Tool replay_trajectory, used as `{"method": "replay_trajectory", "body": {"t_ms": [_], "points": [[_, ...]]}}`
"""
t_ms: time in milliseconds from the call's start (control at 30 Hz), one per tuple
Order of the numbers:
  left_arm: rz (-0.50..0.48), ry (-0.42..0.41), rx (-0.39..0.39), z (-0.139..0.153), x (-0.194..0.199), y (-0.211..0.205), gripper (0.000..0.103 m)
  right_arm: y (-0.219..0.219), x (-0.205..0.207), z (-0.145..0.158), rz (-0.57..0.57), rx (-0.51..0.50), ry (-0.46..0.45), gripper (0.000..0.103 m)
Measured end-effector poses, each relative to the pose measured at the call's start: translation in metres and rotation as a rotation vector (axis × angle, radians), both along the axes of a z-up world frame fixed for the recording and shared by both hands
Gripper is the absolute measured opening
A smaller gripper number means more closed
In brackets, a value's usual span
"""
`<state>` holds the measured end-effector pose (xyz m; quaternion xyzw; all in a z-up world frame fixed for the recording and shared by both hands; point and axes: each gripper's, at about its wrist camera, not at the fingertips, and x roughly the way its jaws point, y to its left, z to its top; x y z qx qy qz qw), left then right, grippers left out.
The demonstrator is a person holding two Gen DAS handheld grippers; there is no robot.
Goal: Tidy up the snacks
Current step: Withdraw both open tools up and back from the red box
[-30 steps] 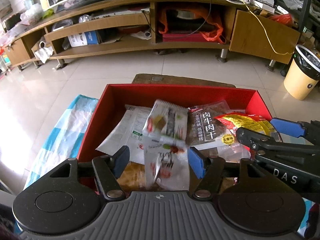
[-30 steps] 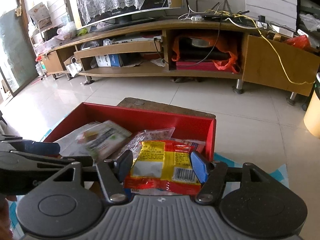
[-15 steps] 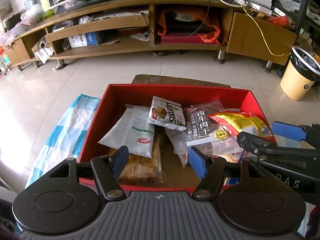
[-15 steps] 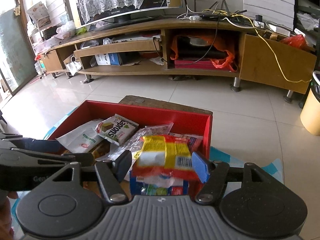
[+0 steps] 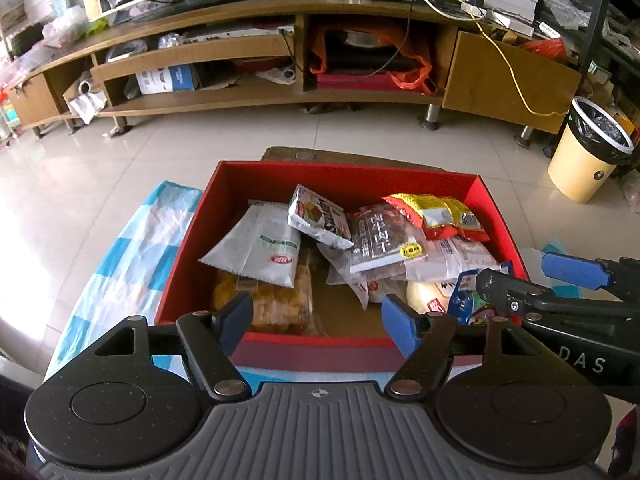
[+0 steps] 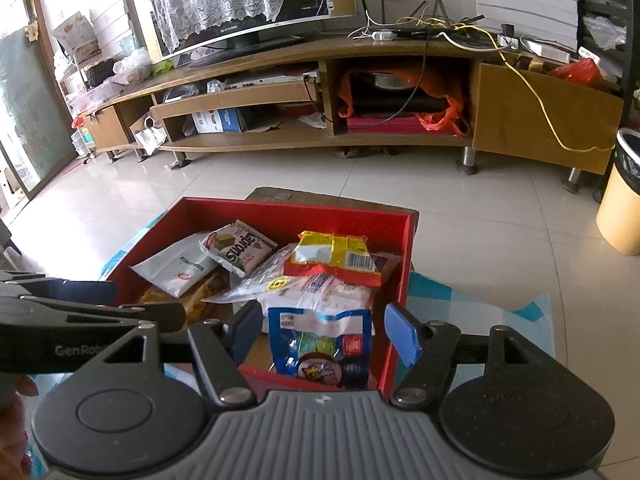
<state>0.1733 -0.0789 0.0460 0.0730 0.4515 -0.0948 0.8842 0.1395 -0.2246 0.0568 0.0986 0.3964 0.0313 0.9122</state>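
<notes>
Nothing is gripped by the left gripper [image 5: 318, 316] or right gripper [image 6: 324, 330]; both jaws have just been opening wider. Just ahead, the snack packets [image 5: 368, 236] are seen inside the red box [image 5: 344, 178].

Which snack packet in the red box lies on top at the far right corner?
The yellow-and-red packet with a barcode, resting atop the clear dark-labelled pack against the red box wall.
</notes>
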Motion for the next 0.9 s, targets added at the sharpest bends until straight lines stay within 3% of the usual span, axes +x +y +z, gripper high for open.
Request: {"method": "replay_trajectory", "body": {"t_ms": [400,900], "points": [[0.007,-0.006,0.001,0.002,-0.018,0.004,0.084,0.001,-0.02,0.001,-0.015,0.023,0.009,0.067],[-0.005,-0.017,0.003,0.011,-0.045,0.007,0.085,0.001,-0.044,0.006,-0.029,0.063,0.019,0.067]]}}
